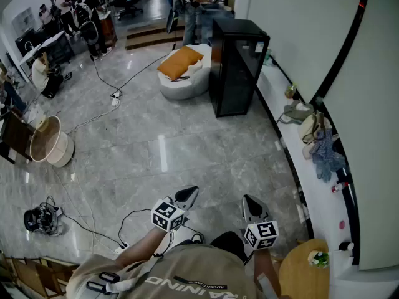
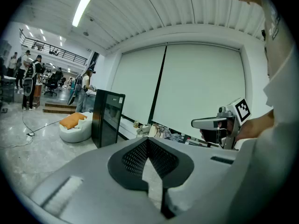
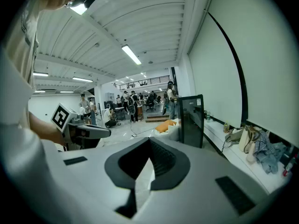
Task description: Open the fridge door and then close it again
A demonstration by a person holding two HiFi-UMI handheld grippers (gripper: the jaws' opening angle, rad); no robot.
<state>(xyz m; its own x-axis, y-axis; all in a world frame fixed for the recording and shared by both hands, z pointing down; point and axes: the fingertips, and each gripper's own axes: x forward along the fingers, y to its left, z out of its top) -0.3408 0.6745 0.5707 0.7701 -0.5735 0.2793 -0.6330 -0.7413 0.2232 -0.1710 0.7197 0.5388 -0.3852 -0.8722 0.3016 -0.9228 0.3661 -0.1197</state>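
Fridge (image 1: 237,67) far off, interior unclear; left hand-held gripper (image 1: 192,192), right hand-held gripper (image 1: 247,200) closed, empty.

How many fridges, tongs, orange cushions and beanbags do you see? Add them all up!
Fridge: 1
Tongs: 2 (left tongs, right tongs)
Orange cushion: 1
Beanbag: 1
Total: 5

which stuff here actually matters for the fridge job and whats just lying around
For the job:
black fridge, door shut, far across the floor
left claw and right claw, both shut, empty

Lying about:
white beanbag with orange cushion
bags and clothes on the ledge
round basket
floor cables
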